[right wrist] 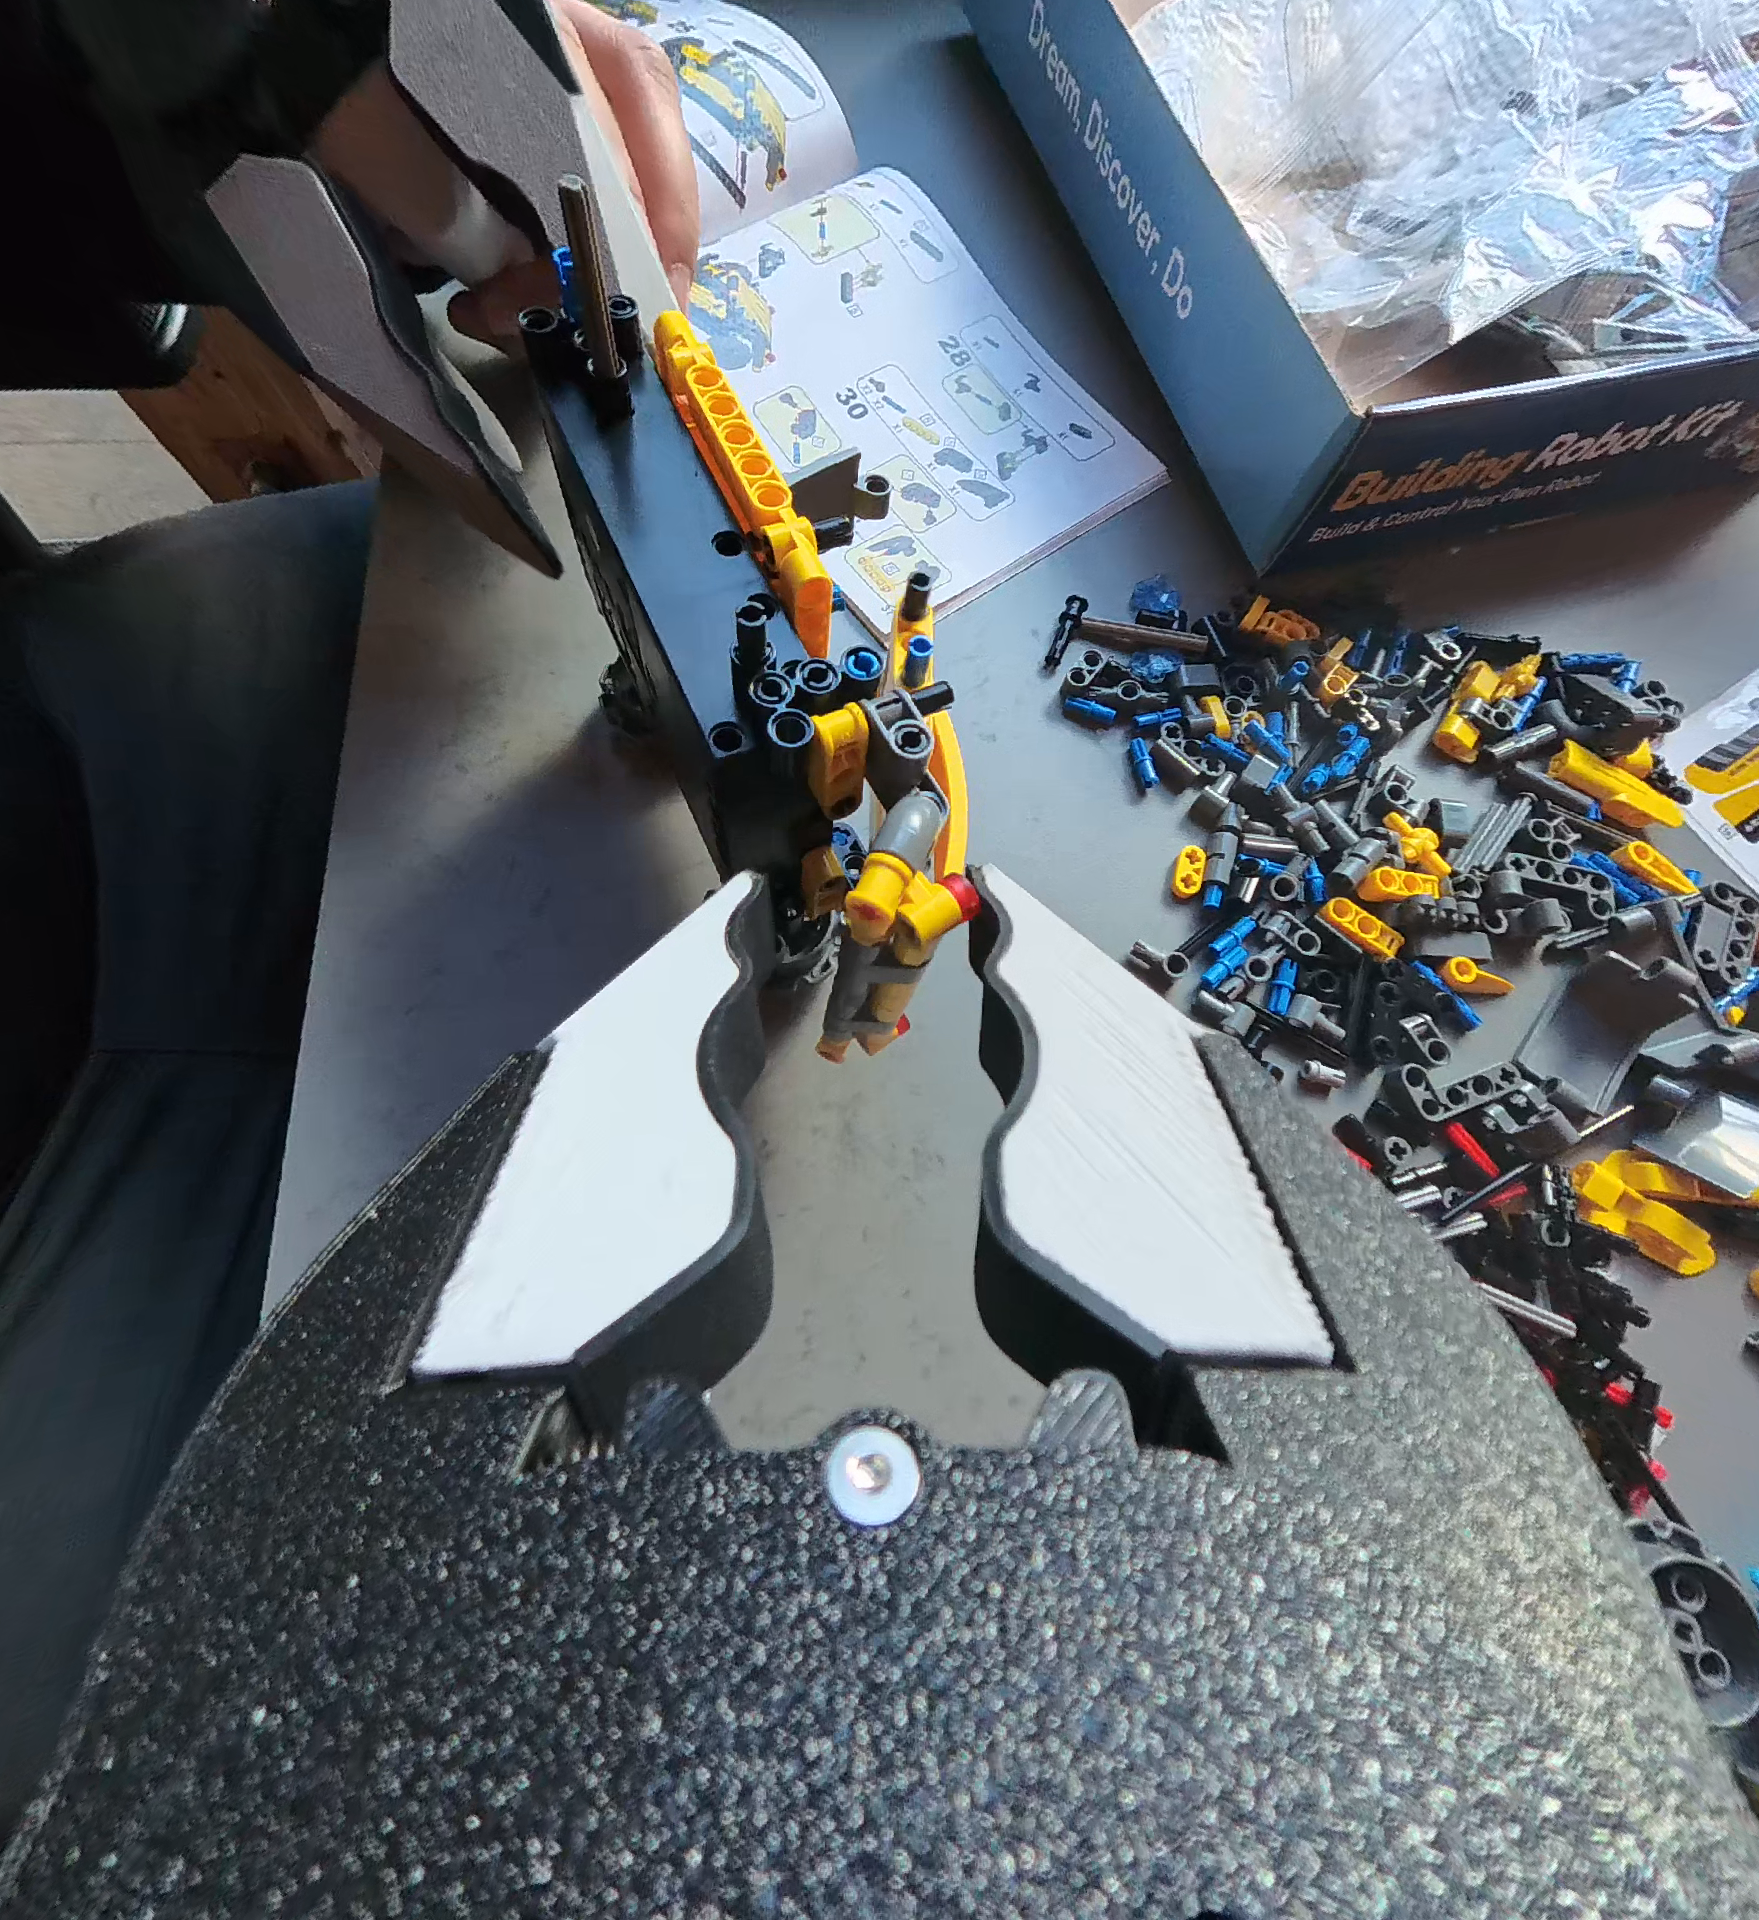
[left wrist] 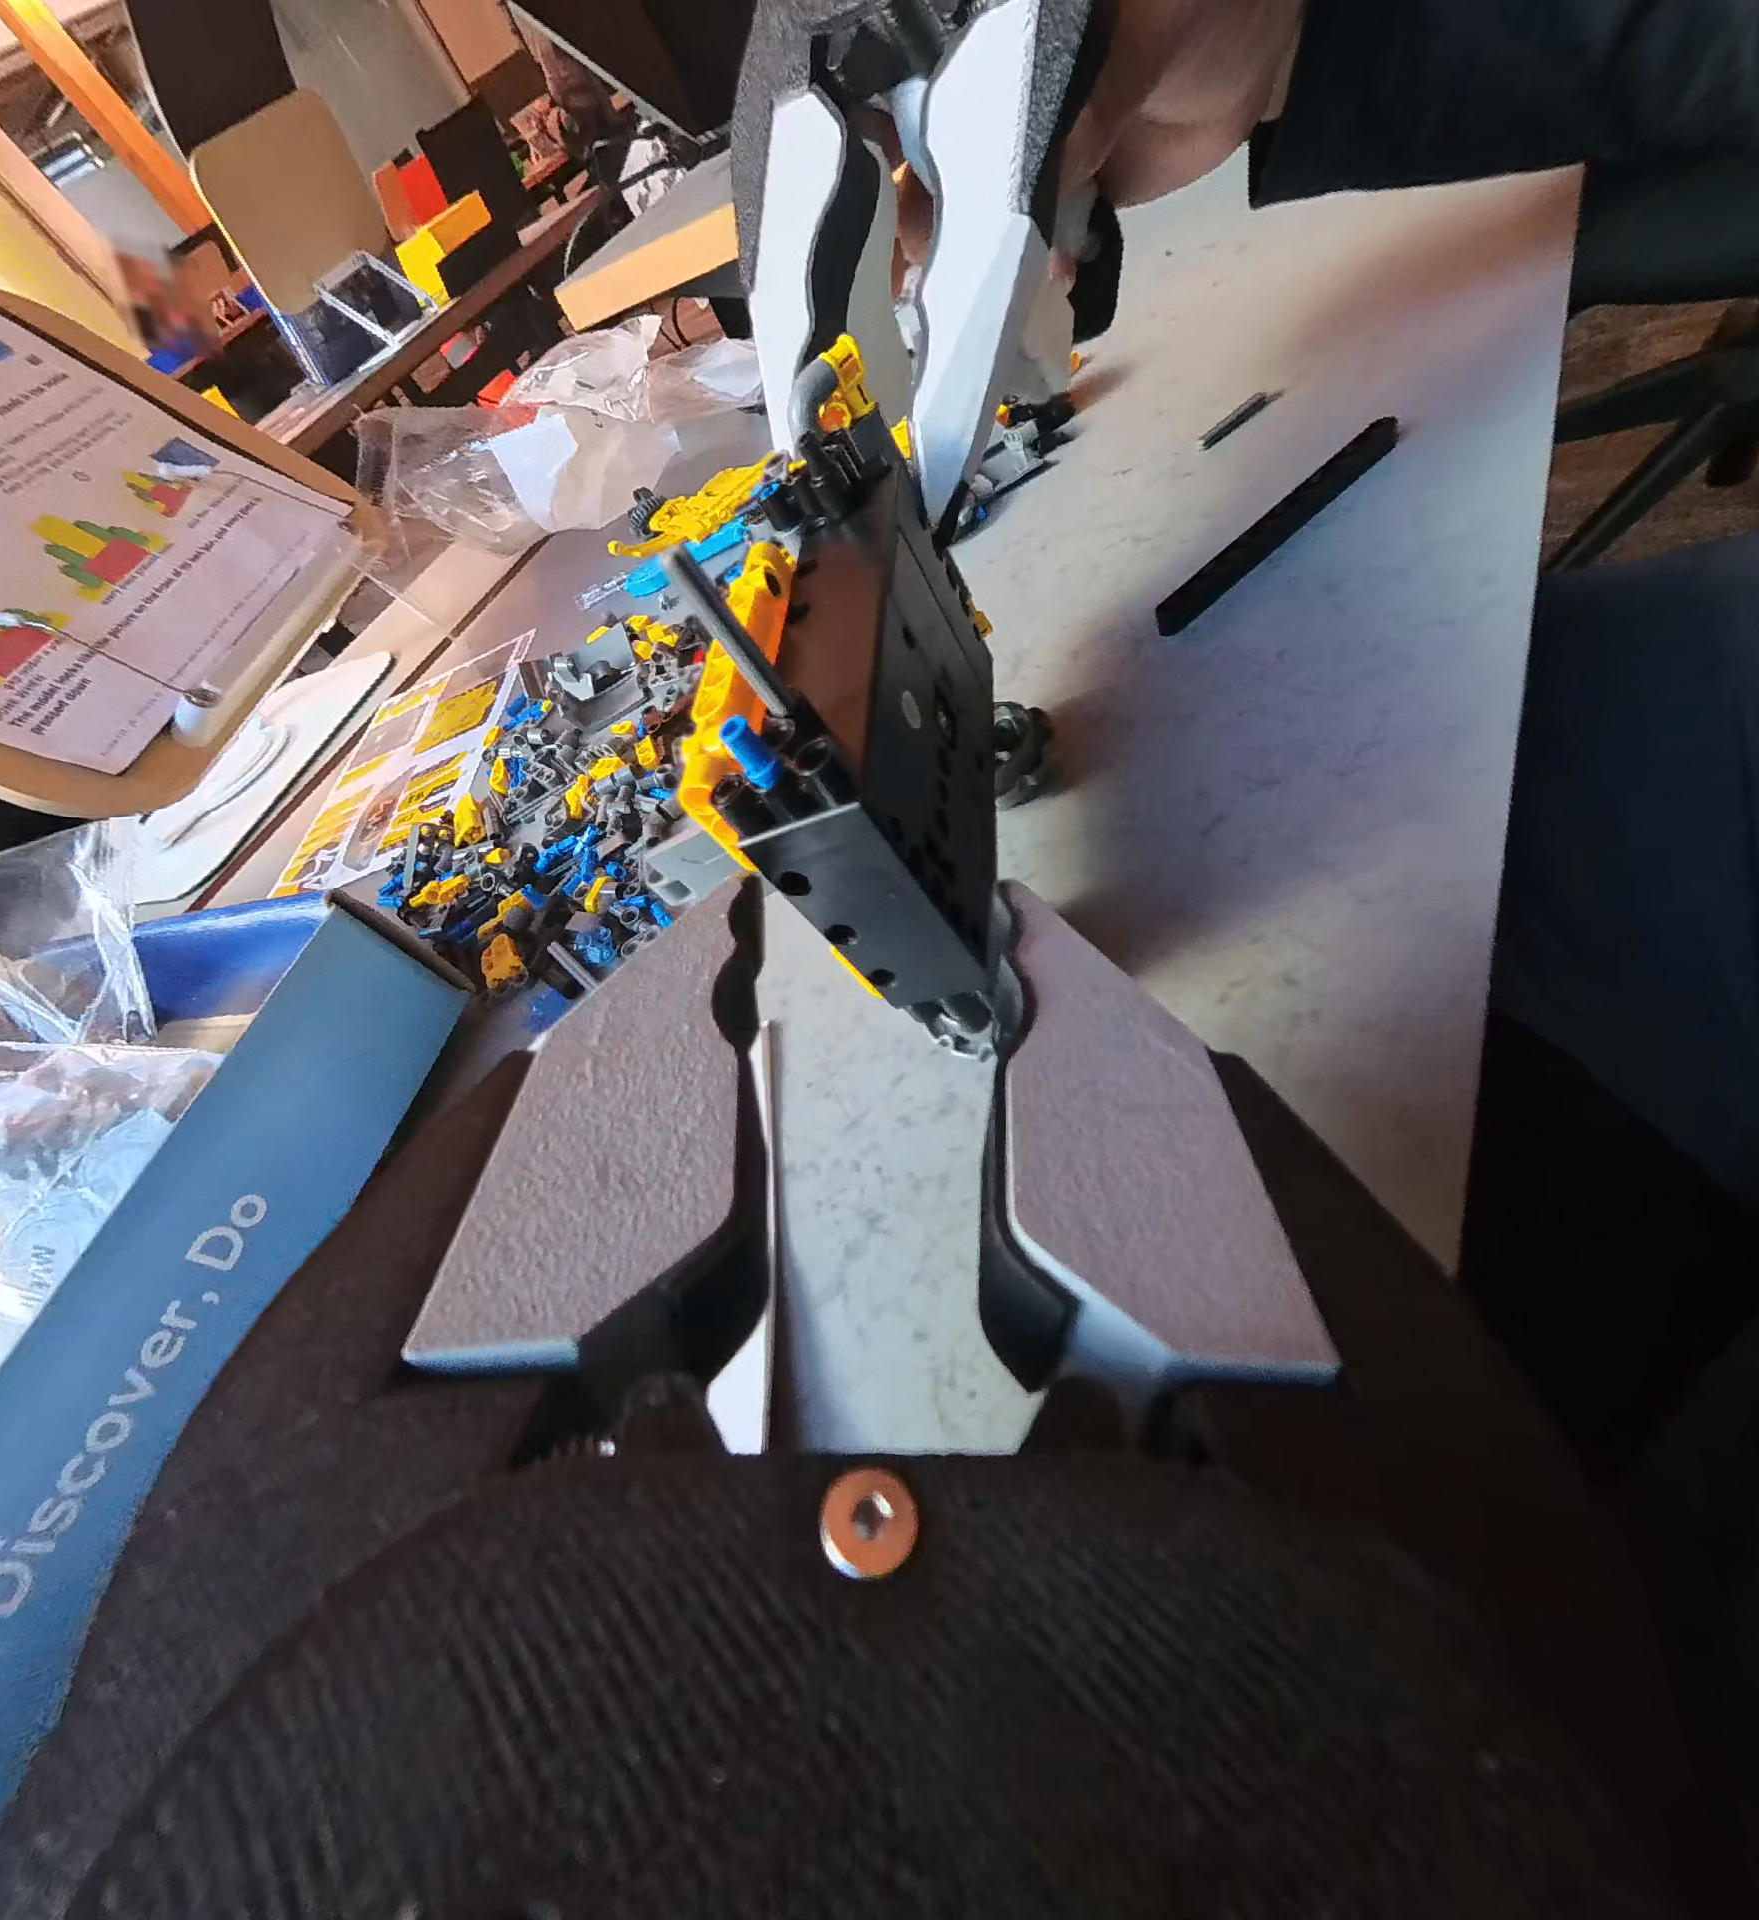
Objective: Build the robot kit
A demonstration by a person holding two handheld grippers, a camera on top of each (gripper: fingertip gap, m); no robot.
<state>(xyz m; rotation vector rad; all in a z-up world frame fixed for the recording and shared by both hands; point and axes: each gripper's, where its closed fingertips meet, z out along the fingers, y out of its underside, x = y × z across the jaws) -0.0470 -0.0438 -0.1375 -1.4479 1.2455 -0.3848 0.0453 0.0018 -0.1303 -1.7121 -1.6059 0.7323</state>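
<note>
Black and yellow plastic makes up the half-built model [left wrist: 859, 717] — a long black block with a yellow holed beam along one side, pins and a thin axle sticking out — held tilted above the pale desk [left wrist: 1270, 727] between the two grippers. The left gripper [left wrist: 880, 997] has its jaws narrowed on the model's near end; the right gripper [right wrist: 864, 904] pinches the far end (by a yellow connector cluster). Beside it lie a heap of loose parts [right wrist: 1426, 883], an open instruction booklet [right wrist: 916, 405] and the blue kit box [right wrist: 1374, 312] with clear bags.
</note>
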